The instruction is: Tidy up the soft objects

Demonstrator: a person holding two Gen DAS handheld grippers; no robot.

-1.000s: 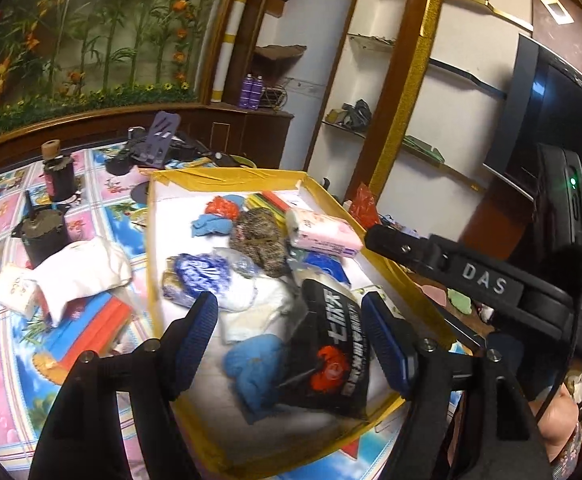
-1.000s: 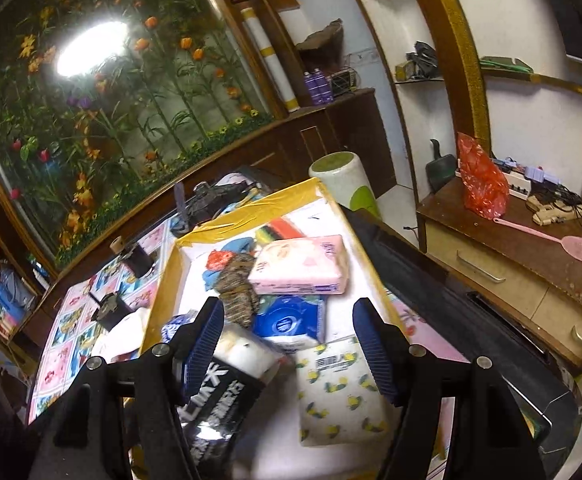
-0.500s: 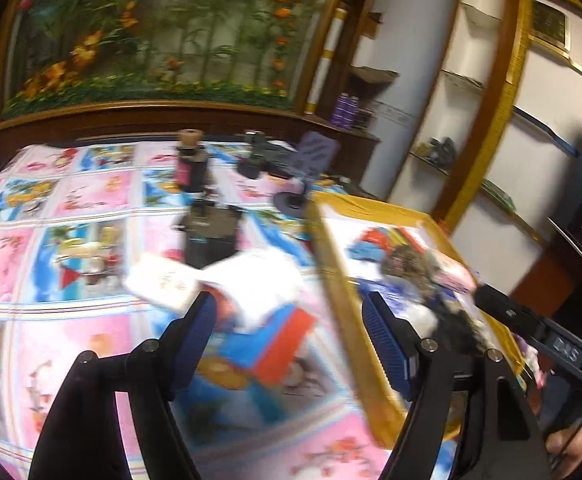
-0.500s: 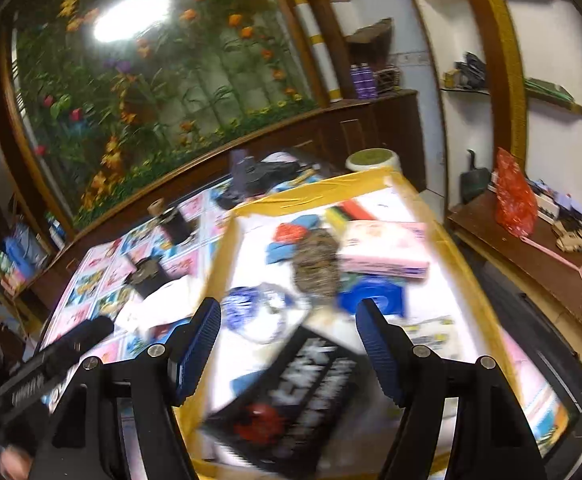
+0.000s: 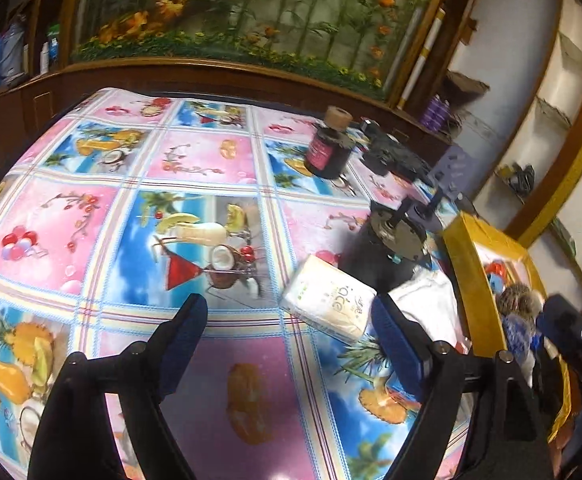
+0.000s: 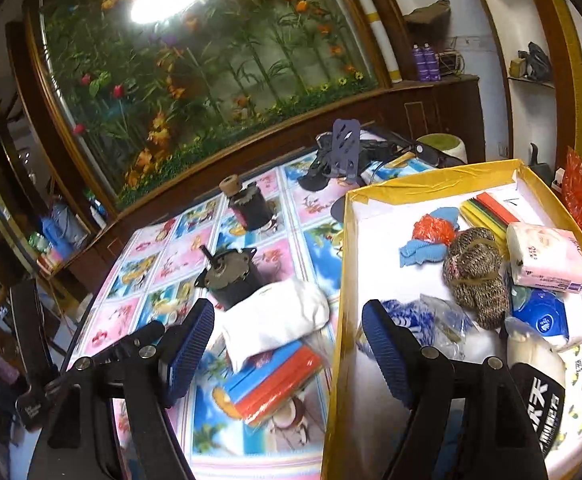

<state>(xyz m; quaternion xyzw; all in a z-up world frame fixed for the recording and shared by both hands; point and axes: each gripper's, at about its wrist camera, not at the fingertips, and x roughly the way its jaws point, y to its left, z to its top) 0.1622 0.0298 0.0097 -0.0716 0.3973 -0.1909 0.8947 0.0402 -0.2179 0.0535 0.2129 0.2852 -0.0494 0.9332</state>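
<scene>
A yellow-rimmed box (image 6: 341, 280) holds several soft items: a pink tissue pack (image 6: 547, 256), a knitted brown bundle (image 6: 475, 276), blue cloth (image 6: 423, 250) and a black packet (image 6: 539, 404). On the table left of it lie a white cloth (image 6: 275, 320) over a red and blue pack (image 6: 275, 384), and a white tissue pack (image 5: 329, 304). My left gripper (image 5: 287, 344) is open and empty above the table, the tissue pack just beyond its right finger. My right gripper (image 6: 287, 348) is open and empty above the white cloth, straddling the box's left rim.
A black motor (image 6: 231, 280) stands behind the white cloth. A dark bottle with a cork top (image 5: 329, 148) and a black phone stand (image 6: 345, 152) sit further back. The box also shows at the right edge of the left wrist view (image 5: 471, 276). The patterned tablecloth (image 5: 131, 220) spreads left.
Both grippers have swung left, away from over the box. The left one now faces the tablecloth and tissue pack; the right one has moved from the box's contents to its left rim.
</scene>
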